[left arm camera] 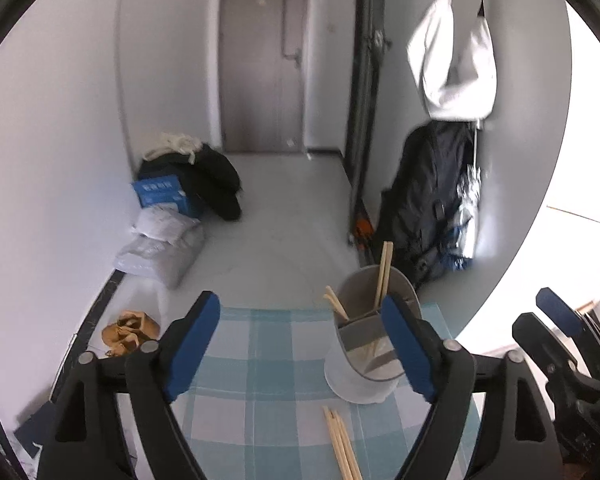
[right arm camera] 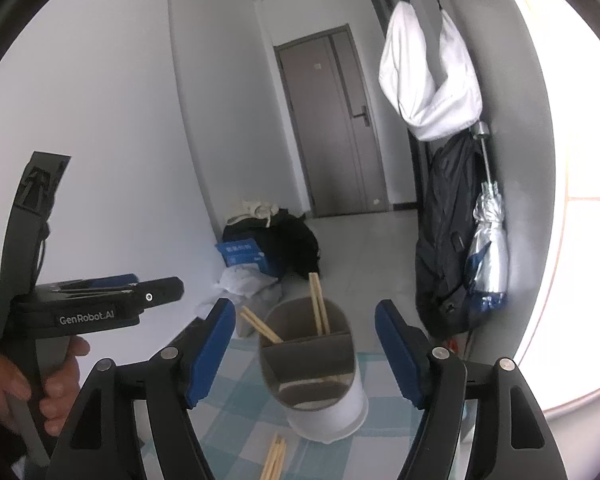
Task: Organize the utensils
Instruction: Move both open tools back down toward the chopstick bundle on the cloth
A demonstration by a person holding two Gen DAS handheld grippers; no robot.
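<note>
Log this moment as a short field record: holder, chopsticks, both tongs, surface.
holder: white and grey divided plastic utensil holder, upright on the cloth
chopsticks in holder: wooden pairs leaning in the compartments
chopsticks loose: bundle of wooden chopsticks flat on the cloth, nearer than the holder
left tongs: open, empty
right tongs: open, empty
surface: blue and white checked cloth

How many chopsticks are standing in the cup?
4, as far as I can tell: two upright ones in the cup's back part, and two leaning ones at its left edge. More lie loose on the checked cloth, partly cut off.
</note>
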